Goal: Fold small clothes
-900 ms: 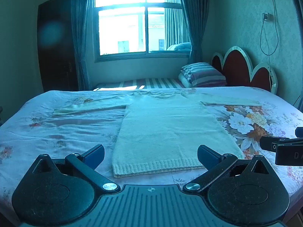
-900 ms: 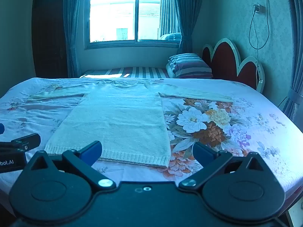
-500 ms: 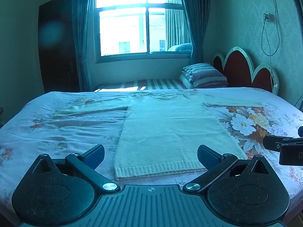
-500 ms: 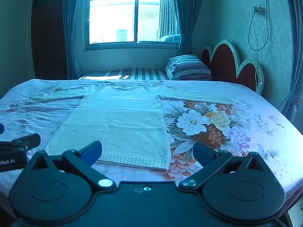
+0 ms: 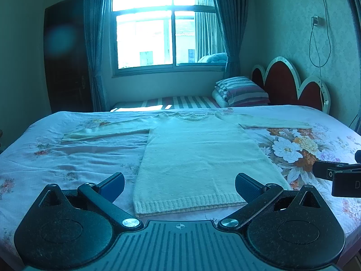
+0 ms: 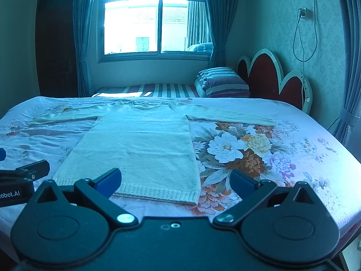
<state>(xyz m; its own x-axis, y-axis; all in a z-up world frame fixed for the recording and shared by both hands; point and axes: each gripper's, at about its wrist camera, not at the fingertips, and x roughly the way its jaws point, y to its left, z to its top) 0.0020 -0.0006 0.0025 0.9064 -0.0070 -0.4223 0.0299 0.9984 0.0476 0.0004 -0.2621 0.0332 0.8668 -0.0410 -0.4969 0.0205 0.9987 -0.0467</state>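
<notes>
A pale cream knitted sweater [image 5: 198, 155] lies flat on the bed, both sleeves spread sideways, ribbed hem nearest me; it also shows in the right wrist view [image 6: 140, 144]. My left gripper [image 5: 179, 184] is open and empty, hovering just short of the hem. My right gripper [image 6: 176, 179] is open and empty, near the hem's right corner. The right gripper's body shows at the right edge of the left wrist view [image 5: 338, 176]; the left gripper's body shows at the left edge of the right wrist view [image 6: 20, 178].
The bed has a floral sheet [image 6: 243, 149] and a red scalloped headboard [image 6: 270, 79] at the right. A folded striped quilt [image 6: 223, 82] lies beyond the bed. A window [image 5: 164, 27] with curtains is behind, a dark wardrobe [image 5: 65, 56] at the left.
Both views have shifted slightly: the sweater hem sits a little lower and nearer in frame, as both grippers eased up and forward. Both stay open.
</notes>
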